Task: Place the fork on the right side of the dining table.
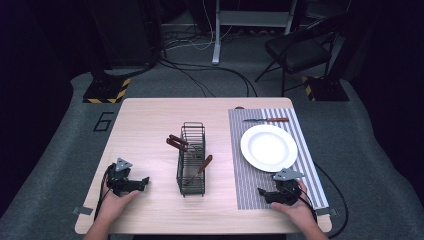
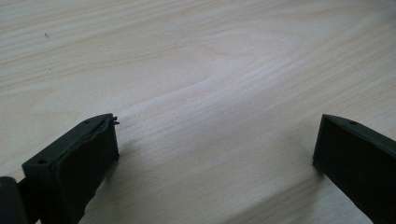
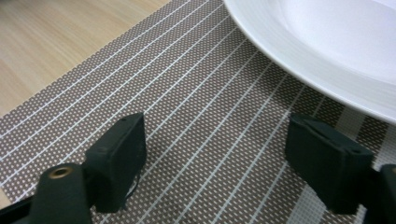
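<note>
Start state, by my reading: left gripper [image 1: 145,181] and right gripper [image 1: 261,191] rest on the tabletop [image 1: 145,125], jaws wide, empty. Cutlery sits in wire basket [image 1: 191,160]; plate [image 1: 268,147] on placemat [image 1: 250,185]. Next, likely reach for basket.

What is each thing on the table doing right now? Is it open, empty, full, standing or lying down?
Left gripper: open, nothing between its jaws, low over bare wood.
Right gripper: open, holding nothing, over the striped mat.
Plate: empty, flat on the mat.
Mat: spread flat on the table's right side.
Wire basket: upright, holding brown-handled utensils.
Utensils: leaning in the basket.
Knife: lying flat beyond the plate.
</note>
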### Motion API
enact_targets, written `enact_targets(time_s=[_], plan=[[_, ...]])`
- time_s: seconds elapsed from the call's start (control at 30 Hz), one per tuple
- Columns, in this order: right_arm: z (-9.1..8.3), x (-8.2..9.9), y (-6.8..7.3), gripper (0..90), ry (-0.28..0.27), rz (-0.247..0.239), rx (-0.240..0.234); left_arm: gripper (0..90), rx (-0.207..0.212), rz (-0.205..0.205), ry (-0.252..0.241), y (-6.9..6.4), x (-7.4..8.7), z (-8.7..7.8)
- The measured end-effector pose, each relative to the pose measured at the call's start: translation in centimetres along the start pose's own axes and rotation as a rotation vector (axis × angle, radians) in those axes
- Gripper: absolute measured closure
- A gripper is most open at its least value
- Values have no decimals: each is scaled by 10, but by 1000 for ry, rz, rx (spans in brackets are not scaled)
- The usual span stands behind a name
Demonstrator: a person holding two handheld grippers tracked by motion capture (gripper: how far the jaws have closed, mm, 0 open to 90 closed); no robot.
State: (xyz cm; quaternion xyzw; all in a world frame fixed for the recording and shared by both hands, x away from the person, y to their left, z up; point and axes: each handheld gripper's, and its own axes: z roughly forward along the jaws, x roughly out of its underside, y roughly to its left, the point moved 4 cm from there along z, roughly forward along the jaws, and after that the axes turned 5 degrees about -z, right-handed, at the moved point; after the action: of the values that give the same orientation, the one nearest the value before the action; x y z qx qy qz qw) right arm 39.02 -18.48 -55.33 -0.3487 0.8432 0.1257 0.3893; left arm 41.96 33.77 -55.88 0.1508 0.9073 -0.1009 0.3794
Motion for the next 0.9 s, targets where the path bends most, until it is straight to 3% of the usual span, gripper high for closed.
enact_targets(time_s=[0.9], plan=[[1, -1, 2, 187, 3, 12, 14, 3, -11, -12, -2, -2, 0, 0]])
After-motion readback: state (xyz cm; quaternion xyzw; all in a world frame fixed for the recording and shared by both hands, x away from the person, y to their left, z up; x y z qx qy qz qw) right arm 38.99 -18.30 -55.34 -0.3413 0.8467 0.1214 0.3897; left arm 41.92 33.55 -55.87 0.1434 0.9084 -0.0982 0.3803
